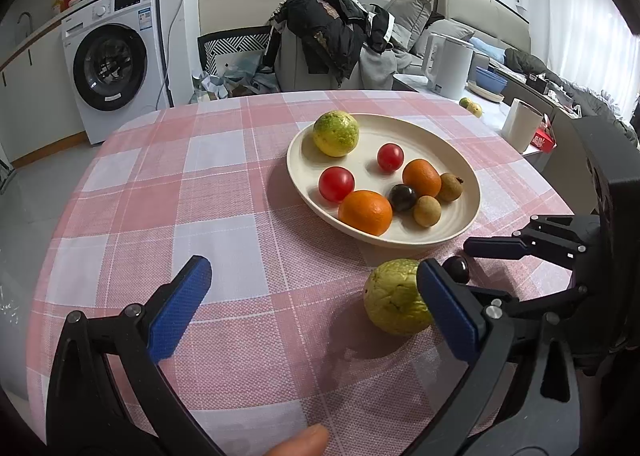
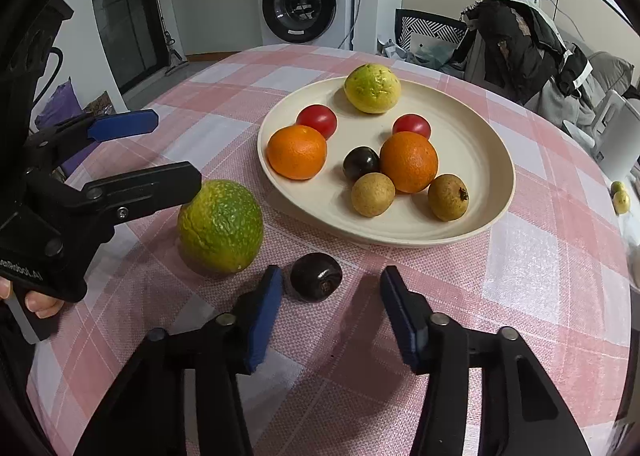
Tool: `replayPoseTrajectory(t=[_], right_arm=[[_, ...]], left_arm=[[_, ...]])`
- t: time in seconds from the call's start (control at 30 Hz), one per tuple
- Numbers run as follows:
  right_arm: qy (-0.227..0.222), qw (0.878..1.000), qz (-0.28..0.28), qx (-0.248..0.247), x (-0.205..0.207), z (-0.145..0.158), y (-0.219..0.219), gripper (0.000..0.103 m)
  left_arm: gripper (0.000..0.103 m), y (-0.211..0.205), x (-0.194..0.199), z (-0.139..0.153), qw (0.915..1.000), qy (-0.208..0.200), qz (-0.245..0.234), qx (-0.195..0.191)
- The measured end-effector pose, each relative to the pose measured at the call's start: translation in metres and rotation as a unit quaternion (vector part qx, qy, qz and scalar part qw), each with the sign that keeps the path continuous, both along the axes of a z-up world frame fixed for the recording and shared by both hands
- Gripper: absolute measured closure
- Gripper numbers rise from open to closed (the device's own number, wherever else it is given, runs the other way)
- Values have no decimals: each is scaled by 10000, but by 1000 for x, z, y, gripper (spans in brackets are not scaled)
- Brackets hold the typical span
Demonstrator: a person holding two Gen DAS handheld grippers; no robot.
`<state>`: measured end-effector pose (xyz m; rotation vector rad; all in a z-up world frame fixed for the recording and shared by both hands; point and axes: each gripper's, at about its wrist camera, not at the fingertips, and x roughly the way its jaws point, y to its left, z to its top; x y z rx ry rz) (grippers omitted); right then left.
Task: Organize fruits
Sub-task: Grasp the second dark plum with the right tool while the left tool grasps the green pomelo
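A cream plate (image 1: 448, 136) (image 2: 472, 128) on the pink checked tablecloth holds a yellow-green citrus (image 1: 336, 133), two tomatoes, two oranges, a dark plum and two small brown fruits. A green-yellow citrus (image 1: 394, 302) (image 2: 220, 226) and a dark plum (image 1: 457, 269) (image 2: 316, 276) lie on the cloth in front of the plate. My left gripper (image 1: 316, 292) is open, its right finger touching or just beside the green citrus. My right gripper (image 2: 330, 296) is open, with the dark plum just ahead between its fingertips.
The round table's edge curves close on the left and far side. A washing machine (image 1: 112, 64) stands beyond it, a chair piled with clothes (image 1: 328, 32) behind the plate. A side table with a white kettle (image 1: 450, 64) and a paper roll is at the right.
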<state>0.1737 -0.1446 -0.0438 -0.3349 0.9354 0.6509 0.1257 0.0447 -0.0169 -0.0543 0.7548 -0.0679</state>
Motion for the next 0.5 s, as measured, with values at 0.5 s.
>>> replayPoseTrajectory(t=[0.5], right_arm=[[-66,9999,116,80,-6,3,4,77]], left_arm=[[1,0,0,-1,10000,25,11,16]])
